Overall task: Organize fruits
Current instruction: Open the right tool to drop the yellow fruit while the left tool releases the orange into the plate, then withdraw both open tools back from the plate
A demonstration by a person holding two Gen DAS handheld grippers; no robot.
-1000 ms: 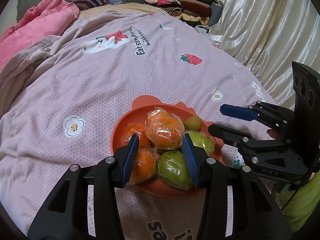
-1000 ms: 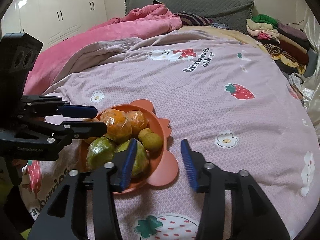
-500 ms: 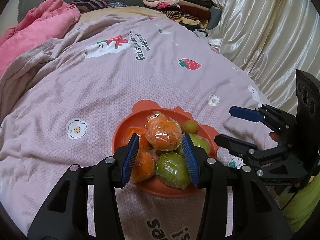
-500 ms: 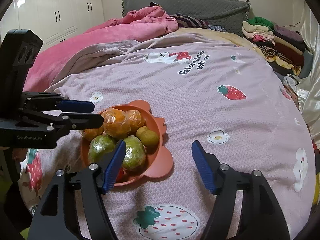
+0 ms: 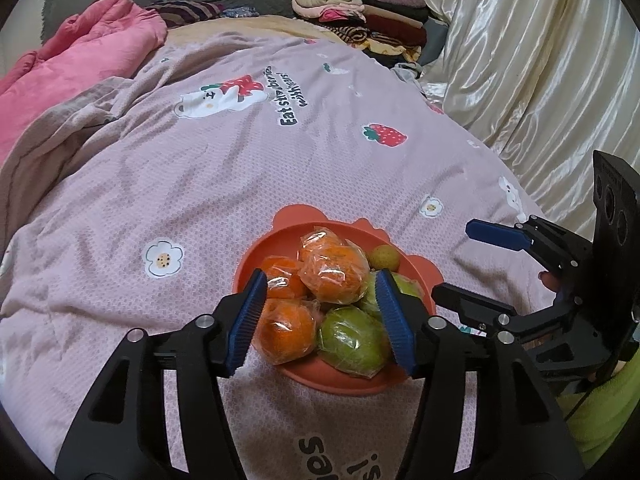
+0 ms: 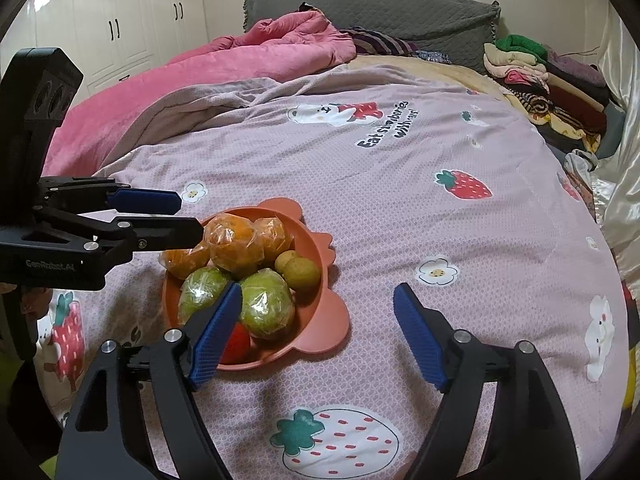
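Note:
An orange bowl (image 5: 250, 258) with ear-shaped handles sits on the bed, also in the right wrist view (image 6: 320, 320). It holds plastic-wrapped oranges (image 5: 334, 268) (image 6: 232, 246), wrapped green fruits (image 5: 354, 340) (image 6: 266, 306), small yellow-green fruits (image 5: 383, 257) (image 6: 302, 274) and a red fruit (image 6: 236, 344). My left gripper (image 5: 322, 318) is open and empty, hovering over the bowl's near side; it also shows in the right wrist view (image 6: 188, 216). My right gripper (image 6: 318, 332) is open wide and empty, to the right of the bowl; it also shows in the left wrist view (image 5: 468, 264).
The bowl rests on a lilac strawberry-print sheet (image 6: 400, 184). A pink duvet (image 6: 240, 64) lies bunched at the back left. Folded clothes (image 6: 540, 76) are stacked at the back right. A cream curtain (image 5: 540, 60) hangs along the right side.
Both grippers have pulled back a little from the bowl. My right gripper has opened wider. The fruit has not moved.

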